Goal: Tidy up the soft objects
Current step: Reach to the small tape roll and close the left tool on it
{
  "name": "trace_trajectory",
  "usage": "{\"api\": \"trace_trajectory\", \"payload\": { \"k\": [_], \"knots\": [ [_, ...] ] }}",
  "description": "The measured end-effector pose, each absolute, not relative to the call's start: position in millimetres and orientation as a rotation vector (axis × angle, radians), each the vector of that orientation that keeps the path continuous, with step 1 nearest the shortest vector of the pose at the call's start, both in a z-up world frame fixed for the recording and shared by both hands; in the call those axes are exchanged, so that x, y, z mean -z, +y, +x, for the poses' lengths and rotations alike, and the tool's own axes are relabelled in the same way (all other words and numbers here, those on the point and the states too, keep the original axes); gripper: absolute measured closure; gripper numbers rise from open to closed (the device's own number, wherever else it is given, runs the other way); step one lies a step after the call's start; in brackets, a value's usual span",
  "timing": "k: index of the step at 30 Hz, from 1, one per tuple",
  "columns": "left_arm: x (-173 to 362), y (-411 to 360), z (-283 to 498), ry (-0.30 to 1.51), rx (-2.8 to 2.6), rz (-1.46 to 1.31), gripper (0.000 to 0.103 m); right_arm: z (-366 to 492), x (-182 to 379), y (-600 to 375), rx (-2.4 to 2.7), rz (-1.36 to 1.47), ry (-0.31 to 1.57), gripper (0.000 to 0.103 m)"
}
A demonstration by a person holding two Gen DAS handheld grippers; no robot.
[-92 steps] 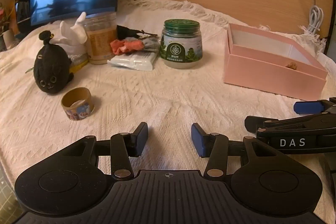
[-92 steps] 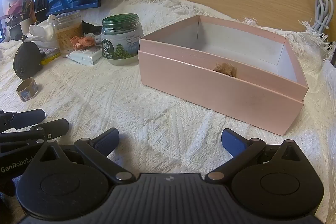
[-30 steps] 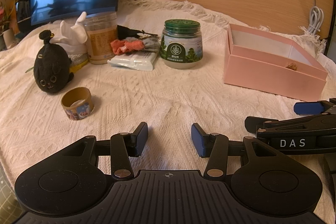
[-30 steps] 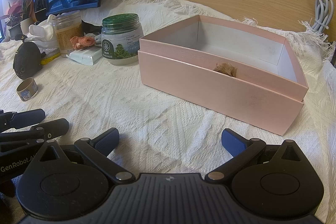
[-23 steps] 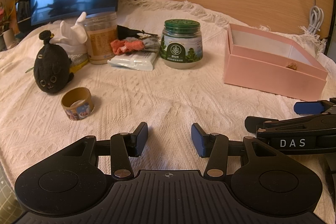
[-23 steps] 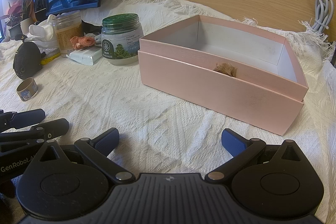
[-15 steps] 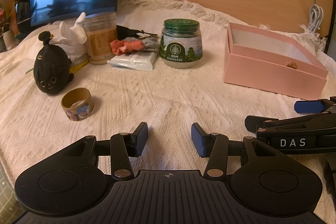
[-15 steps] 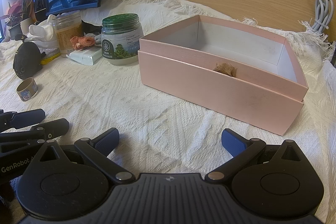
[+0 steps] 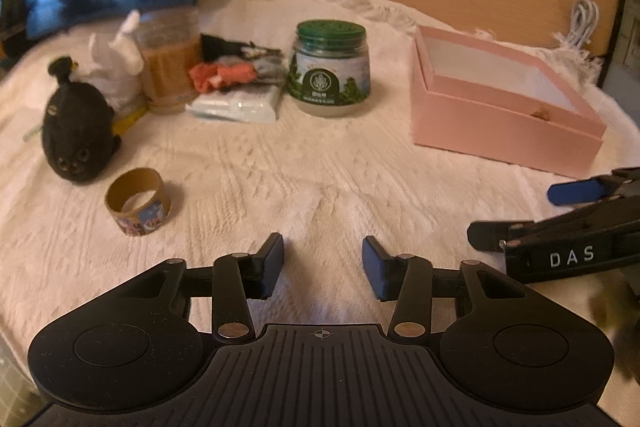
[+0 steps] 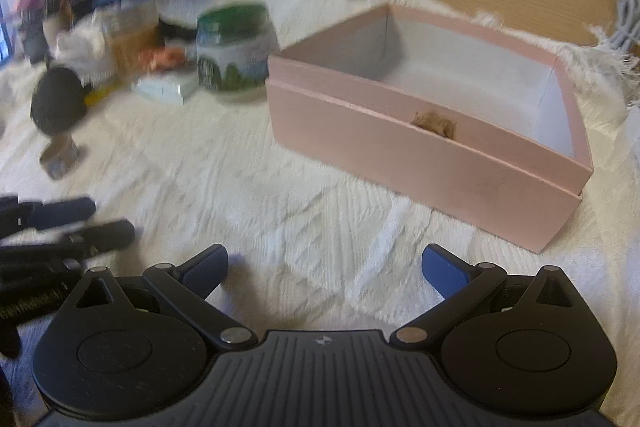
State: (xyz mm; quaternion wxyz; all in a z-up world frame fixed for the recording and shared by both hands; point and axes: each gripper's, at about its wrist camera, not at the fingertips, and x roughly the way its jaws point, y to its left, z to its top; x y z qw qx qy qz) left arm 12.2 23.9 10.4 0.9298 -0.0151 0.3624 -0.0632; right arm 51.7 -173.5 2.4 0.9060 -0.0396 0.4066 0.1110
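Left gripper: jaws apart and closing, nothing between the blue pads, over the white knitted cloth. Right gripper: jaws spread wide, empty. Black plush toy with button eyes stands at 10 o'clock in the left view, a cardboard tape roll just beside it. Open pink cardboard box at 1 o'clock in the right view; a small tan fuzzy item shows above its near wall.
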Motion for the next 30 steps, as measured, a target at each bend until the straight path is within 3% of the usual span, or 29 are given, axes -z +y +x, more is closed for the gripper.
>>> {"api": "trace_trajectory", "payload": {
  "k": [5,10,12,19,25,28,30],
  "knots": [
    [-20,69,26,0.874,0.254,-0.193,0.068,59,-8,-171,-0.263,-0.116,0.923,0.0],
    [-47,119,13,0.756,0.182,-0.161,0.068,60,-9,-166,-0.269,-0.129,0.93,0.001],
    [-55,141,13,0.718,0.103,-0.132,0.068,59,-11,-161,-0.266,-0.138,0.927,0.005],
    [-33,176,60,0.864,0.073,-0.179,0.068,52,-32,-116,-0.24,-0.279,0.814,0.007],
    [-21,166,76,0.856,0.162,-0.137,0.068,43,-43,-92,-0.262,-0.313,0.767,0.009],
    [-20,165,73,0.851,0.181,-0.116,0.075,45,-49,-89,-0.258,-0.283,0.763,0.011],
    [-20,166,71,0.848,0.196,-0.094,0.089,47,-54,-85,-0.256,-0.264,0.754,0.012]
  ]
}}
